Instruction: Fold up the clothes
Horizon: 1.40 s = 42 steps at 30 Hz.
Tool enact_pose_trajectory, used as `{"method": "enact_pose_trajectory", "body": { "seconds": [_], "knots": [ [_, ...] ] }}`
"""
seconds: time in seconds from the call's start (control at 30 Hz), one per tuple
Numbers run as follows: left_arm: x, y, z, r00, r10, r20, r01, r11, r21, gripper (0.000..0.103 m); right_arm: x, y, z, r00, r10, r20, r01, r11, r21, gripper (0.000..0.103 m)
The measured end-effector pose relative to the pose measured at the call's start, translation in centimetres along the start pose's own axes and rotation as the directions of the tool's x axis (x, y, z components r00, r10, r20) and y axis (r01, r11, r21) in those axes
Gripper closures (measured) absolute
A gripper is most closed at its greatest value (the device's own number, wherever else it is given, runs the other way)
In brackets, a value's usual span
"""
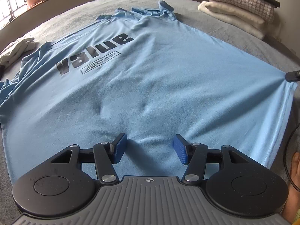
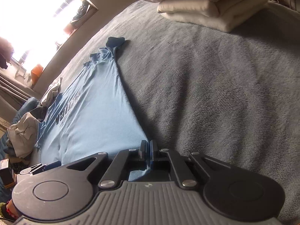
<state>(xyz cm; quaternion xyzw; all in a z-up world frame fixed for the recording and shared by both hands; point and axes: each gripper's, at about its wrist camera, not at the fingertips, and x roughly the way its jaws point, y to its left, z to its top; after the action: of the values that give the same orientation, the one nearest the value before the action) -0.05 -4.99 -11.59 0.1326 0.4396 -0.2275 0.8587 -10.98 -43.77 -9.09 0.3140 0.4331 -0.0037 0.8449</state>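
On the grey bed [image 1: 215, 31] the shirt [image 1: 150, 78] is lying spread flat, print up. Over its near hem the left gripper [image 1: 149, 146] is hovering, jaws apart and holding nothing. At the right corner the right gripper [image 2: 148, 149] is pinching the hem, probably tensioning it. Far left, the sleeve is running out of frame; the bunched collar is hard to read.

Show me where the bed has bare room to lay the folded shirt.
Widest bare grey blanket lies right of the blue shirt, between its edge and the stacked folded blankets. A narrower strip runs beyond the collar. The left side is crowded by crumpled pale clothes.
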Motion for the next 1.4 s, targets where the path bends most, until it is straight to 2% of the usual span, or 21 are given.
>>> {"method": "enact_pose_trajectory", "body": {
  "seconds": [0.2,0.33,0.43,0.57,0.67,0.8,0.87,0.9,0.97,1.07,1.17,1.2,1.23,1.3,1.4],
  "knots": [
    [-0.1,-0.3,-0.2,1.000,0.006,0.002,-0.006,1.000,0.023,0.048,1.5,-1.5,-0.7,0.998,-0.060,-0.030,0.061,0.998,0.032,0.100],
    [-0.1,-0.3,-0.3,1.000,0.006,0.005,-0.006,0.999,0.035,0.048,0.5,-1.2,-0.3,0.996,-0.091,-0.010,0.092,0.996,0.020,0.093],
    [-0.3,-0.4,-0.4,1.000,0.004,0.006,-0.004,0.999,0.046,0.048,-0.8,-0.1,0.1,0.992,-0.123,0.040,0.125,0.991,-0.055,0.093],
    [-0.6,-0.6,-0.7,1.000,-0.003,0.005,0.003,0.998,0.060,0.048,-0.6,3.3,0.3,0.999,-0.046,0.027,0.050,0.976,-0.213,0.093],
    [-0.9,-0.8,-1.0,1.000,-0.011,0.002,0.011,0.997,0.082,0.048,1.5,7.1,-0.7,0.999,-0.005,-0.033,-0.008,0.920,-0.391,0.093],
    [-1.2,-1.1,-1.5,0.999,-0.044,-0.022,0.046,0.992,0.117,0.048,4.5,12.2,-2.1,0.992,0.026,-0.121,-0.095,0.788,-0.608,0.093],
    [-1.3,-1.2,-1.8,0.998,-0.059,-0.038,0.064,0.989,0.136,0.047,5.9,13.7,-2.6,0.989,0.017,-0.146,-0.112,0.731,-0.674,0.093],
    [-1.4,-1.2,-1.8,0.997,-0.062,-0.039,0.067,0.988,0.141,0.047,6.5,13.9,-2.7,0.987,0.006,-0.161,-0.116,0.721,-0.683,0.093],
    [-1.5,-1.1,-1.8,0.997,-0.068,-0.042,0.074,0.987,0.142,0.047,7.8,13.4,-2.8,0.967,-0.049,-0.249,-0.141,0.713,-0.687,0.093],
    [-1.6,-0.7,-1.7,0.995,-0.086,-0.041,0.090,0.988,0.123,0.047,7.7,12.1,-4.0,0.925,-0.110,-0.363,-0.206,0.659,-0.723,0.093],
    [-1.7,-0.7,-1.4,0.992,-0.125,-0.035,0.128,0.985,0.117,0.046,6.5,11.7,-3.9,0.870,-0.159,-0.466,-0.275,0.628,-0.728,0.093],
    [-1.7,-0.8,-1.4,0.988,-0.149,-0.032,0.151,0.982,0.115,0.046,6.2,11.8,-3.3,0.867,-0.160,-0.472,-0.284,0.621,-0.731,0.093],
    [-1.8,-0.9,-1.3,0.985,-0.173,-0.029,0.175,0.978,0.115,0.046,5.8,12.1,-2.4,0.880,-0.148,-0.451,-0.274,0.617,-0.738,0.092],
    [-1.8,-1.3,-1.3,0.976,-0.215,-0.018,0.216,0.968,0.129,0.046,5.9,13.1,0.3,0.925,-0.102,-0.365,-0.223,0.632,-0.742,0.092],
    [-1.6,-2.0,-1.4,0.967,-0.253,-0.018,0.253,0.955,0.157,0.046,7.8,14.1,4.3,0.975,-0.041,-0.220,-0.131,0.692,-0.709,0.092]
  ]
}}
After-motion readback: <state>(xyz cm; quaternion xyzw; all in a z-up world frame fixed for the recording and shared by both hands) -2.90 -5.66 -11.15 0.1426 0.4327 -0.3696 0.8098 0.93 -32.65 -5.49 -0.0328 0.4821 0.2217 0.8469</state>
